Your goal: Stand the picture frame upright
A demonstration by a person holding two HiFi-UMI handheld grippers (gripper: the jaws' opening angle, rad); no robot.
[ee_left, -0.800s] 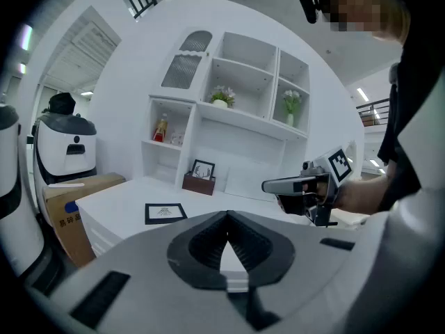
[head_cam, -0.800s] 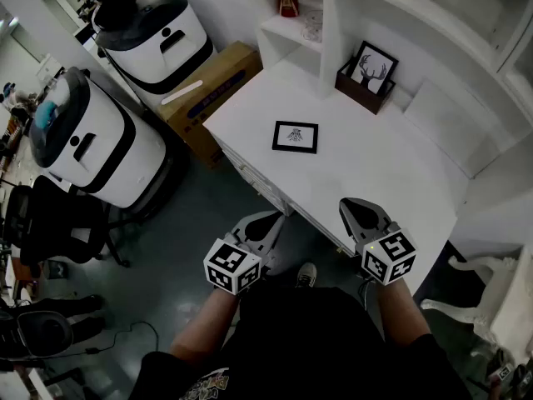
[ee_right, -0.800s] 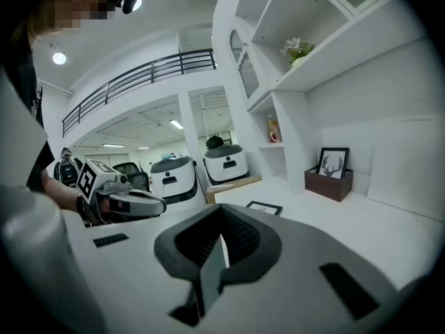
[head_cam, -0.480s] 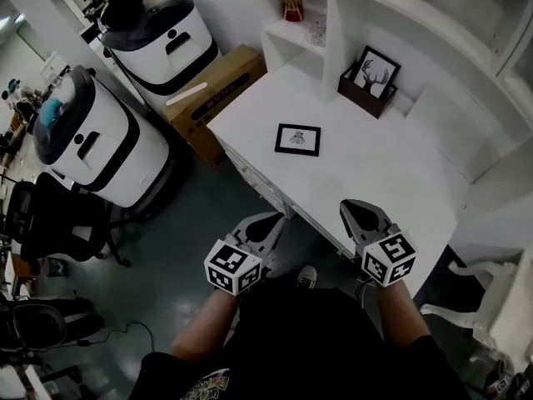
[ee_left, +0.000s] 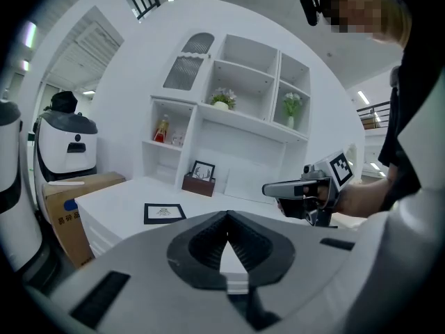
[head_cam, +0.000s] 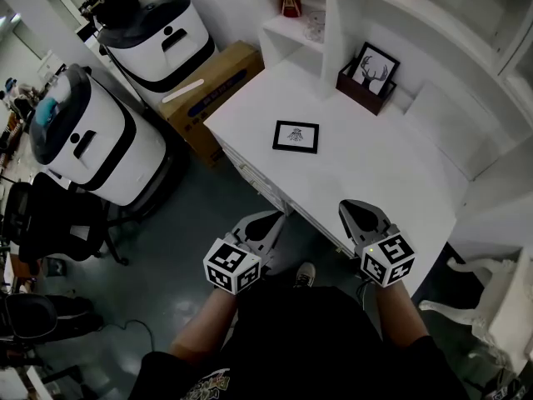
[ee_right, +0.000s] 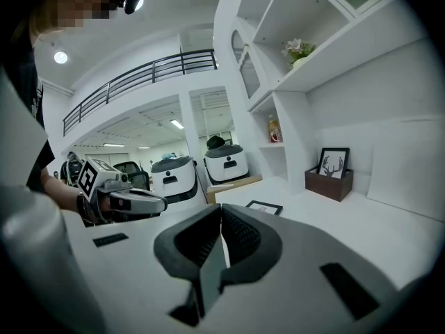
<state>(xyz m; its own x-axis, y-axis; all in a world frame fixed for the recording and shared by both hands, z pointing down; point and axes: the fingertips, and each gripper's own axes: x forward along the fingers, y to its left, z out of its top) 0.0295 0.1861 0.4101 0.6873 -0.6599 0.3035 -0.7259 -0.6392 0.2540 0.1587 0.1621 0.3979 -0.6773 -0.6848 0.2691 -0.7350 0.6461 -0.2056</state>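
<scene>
Picture frame [head_cam: 296, 137]: flat on white desk [head_cam: 375, 182], untouched; left gripper [head_cam: 265, 224] and right gripper [head_cam: 358, 214]: jaws closed together, empty, near desk's front edge

Bright, even overhead light; sharp pictures; gripper views bend at edges.

I saw a white table [head_cam: 375, 182]. A black picture frame [head_cam: 296, 137] lay flat on it, face up. Well apart, a brown box [head_cam: 364, 90] stood at the table's back, beside the shelf unit [head_cam: 329, 32].
</scene>
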